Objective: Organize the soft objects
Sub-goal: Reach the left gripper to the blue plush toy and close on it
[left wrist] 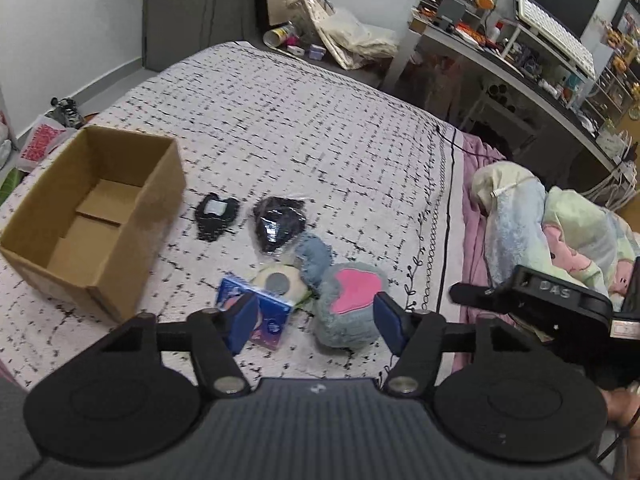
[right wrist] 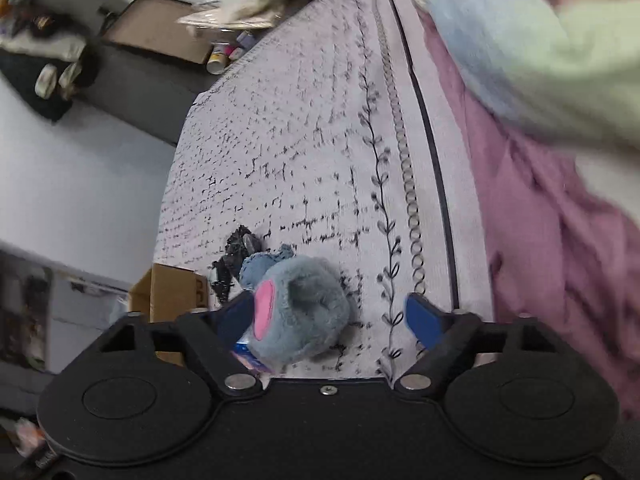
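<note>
A grey-blue plush with a pink heart patch point(left wrist: 347, 304) lies on the patterned bedspread point(left wrist: 300, 128), beside a round cream soft item point(left wrist: 276, 282) and a blue packet point(left wrist: 260, 312). Two black bagged items point(left wrist: 216, 216) point(left wrist: 280, 226) lie farther back. An open cardboard box point(left wrist: 92, 216) stands at the left. My left gripper point(left wrist: 316, 324) is open above the plush and packet, holding nothing. My right gripper point(right wrist: 332, 320) is open, low over the bed, with the plush point(right wrist: 300, 312) between its fingers near the left pad point(right wrist: 236, 316). Its body shows in the left view point(left wrist: 560, 304).
A pastel blanket heap point(left wrist: 552, 224) on a pink sheet point(left wrist: 476, 216) fills the bed's right side. A cluttered desk with keyboard point(left wrist: 556, 36) stands beyond. Bags and bottles point(left wrist: 344, 36) lie on the floor past the bed's far edge.
</note>
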Demonstrator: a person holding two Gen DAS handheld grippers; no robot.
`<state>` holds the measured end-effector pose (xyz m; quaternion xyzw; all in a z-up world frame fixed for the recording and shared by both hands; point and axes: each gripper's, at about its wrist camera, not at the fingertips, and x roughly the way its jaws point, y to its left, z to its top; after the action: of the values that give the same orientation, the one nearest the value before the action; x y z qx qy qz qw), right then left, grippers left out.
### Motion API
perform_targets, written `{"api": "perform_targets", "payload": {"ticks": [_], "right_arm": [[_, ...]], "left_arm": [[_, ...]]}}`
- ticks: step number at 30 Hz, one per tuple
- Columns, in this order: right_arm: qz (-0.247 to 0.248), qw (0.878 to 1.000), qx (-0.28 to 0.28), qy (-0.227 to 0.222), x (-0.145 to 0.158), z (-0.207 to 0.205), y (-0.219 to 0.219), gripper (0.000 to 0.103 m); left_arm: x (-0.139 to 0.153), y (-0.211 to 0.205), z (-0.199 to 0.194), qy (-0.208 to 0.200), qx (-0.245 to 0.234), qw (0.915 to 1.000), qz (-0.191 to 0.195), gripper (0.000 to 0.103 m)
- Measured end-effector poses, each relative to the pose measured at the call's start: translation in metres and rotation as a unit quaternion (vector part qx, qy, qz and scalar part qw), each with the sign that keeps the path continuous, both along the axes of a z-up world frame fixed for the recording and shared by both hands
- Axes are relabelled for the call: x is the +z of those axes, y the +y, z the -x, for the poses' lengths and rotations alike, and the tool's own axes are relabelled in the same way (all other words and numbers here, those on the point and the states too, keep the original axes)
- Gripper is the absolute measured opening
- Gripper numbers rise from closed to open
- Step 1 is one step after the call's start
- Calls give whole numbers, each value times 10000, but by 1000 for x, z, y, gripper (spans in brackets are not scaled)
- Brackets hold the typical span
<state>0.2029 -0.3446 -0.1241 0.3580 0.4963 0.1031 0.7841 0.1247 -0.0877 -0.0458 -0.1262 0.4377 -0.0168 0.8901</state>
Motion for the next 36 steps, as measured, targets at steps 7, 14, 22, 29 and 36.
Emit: {"api": "perform_targets", "payload": {"ticks": [7,14,22,29,36], "right_arm": [[-495,9985,-225,105,-16,-9,-8,65],[-872,9950,-234,419,-40,-22,-12,50],[-1028,9927,-85,624,-57,-33,-9,44],[-1078,9917,-66,698,-64,-36,-11,44],[-1106,9916,314,599,-63,-41,-1,44]], "left_arm": [[-25,-20,-20,320,-123,9992,189,51],[-40,-35,-36,436,-141,9987,231,43],[-51,-56,-52,536,-218,9981,229,42],[-73,-69,-63,747,-253,9968,-158,43],[-78,-64,-66,666,-74,9958,-626,43]]}}
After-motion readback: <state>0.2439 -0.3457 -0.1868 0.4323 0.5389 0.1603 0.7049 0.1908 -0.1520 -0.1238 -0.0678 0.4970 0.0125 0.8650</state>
